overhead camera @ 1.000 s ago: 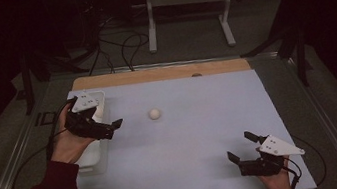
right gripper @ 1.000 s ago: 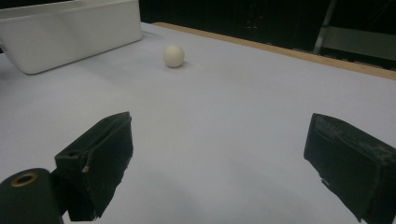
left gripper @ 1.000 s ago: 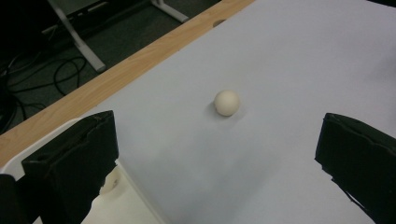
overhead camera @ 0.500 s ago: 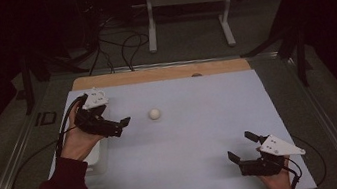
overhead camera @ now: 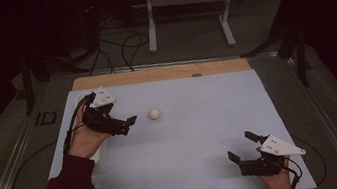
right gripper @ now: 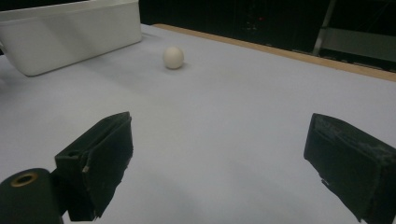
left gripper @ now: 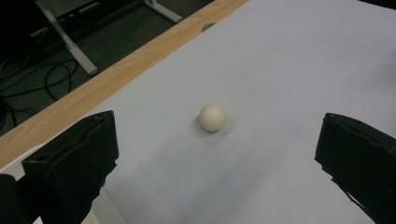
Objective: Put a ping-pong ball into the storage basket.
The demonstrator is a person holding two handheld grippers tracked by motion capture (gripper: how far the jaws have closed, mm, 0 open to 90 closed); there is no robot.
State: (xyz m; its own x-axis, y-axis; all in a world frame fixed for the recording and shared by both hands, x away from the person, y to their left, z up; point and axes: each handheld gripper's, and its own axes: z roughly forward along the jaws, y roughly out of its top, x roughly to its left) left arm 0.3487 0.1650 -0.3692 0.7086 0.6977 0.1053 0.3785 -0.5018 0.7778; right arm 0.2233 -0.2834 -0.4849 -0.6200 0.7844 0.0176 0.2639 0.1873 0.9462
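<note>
both jaws wide, empty | left gripper near ball | white bin contents hidden

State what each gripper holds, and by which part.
Nothing is held. Left gripper and right gripper are both open and empty; the ball lies free on the table.

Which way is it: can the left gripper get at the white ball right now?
Probably yes: the left gripper is open, the white ball lies just ahead between its jaws, with bare mat between.

ball: smooth matt | table edge: wood | bin: glossy plastic
</note>
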